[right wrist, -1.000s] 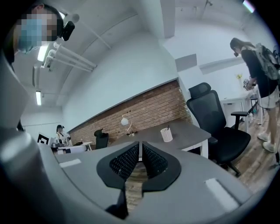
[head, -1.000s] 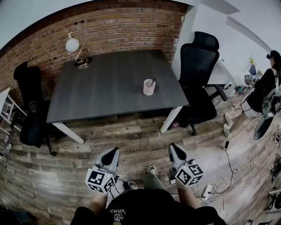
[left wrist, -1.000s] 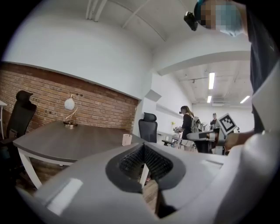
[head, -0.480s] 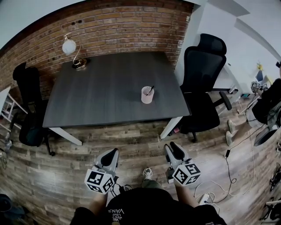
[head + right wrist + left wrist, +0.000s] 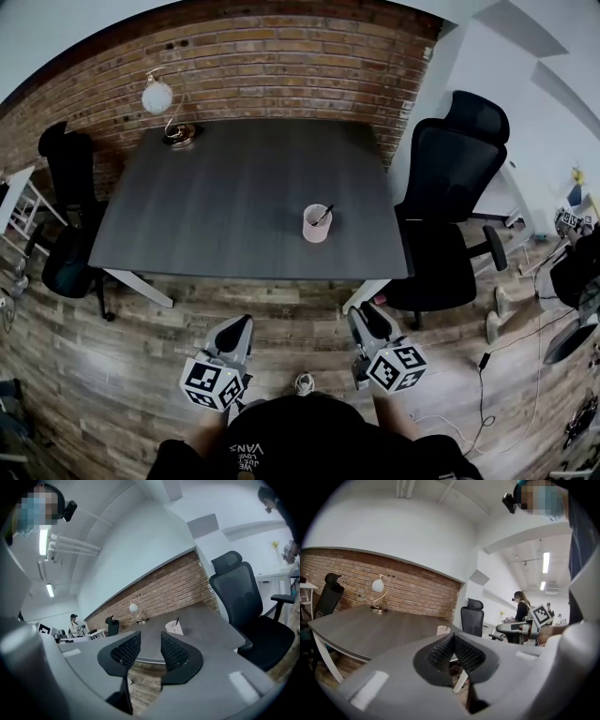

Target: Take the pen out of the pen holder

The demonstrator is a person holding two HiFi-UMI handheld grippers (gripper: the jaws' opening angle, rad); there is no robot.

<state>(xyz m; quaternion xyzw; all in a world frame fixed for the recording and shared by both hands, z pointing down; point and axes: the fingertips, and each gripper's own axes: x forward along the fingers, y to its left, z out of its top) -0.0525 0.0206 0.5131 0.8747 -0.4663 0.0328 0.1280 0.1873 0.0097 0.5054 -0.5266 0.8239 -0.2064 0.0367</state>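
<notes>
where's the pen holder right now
Head view: the pen holder stands on the dark table, toward its near right corner, left of the black chair.

Worktop (image 5: 234,187): dark grey wood-grain, matt, smooth.
Floor (image 5: 122,375): wood planks, worn, mixed brown/grey, low sheen.
Wall (image 5: 281,66): red brick, rough, bare.
Pen holder (image 5: 317,225): pale mesh; plastic or wire, can't tell.
Lamp (image 5: 157,96): glossy white globe, brass-look metal stem + base.
Chair (image 5: 450,187): black, mesh back, matt.
Left gripper (image 5: 453,638), right gripper (image 5: 150,644): matt grey plastic shells.
Fingers (image 5: 125,652): black, dimpled texture, rubbery look.
</notes>
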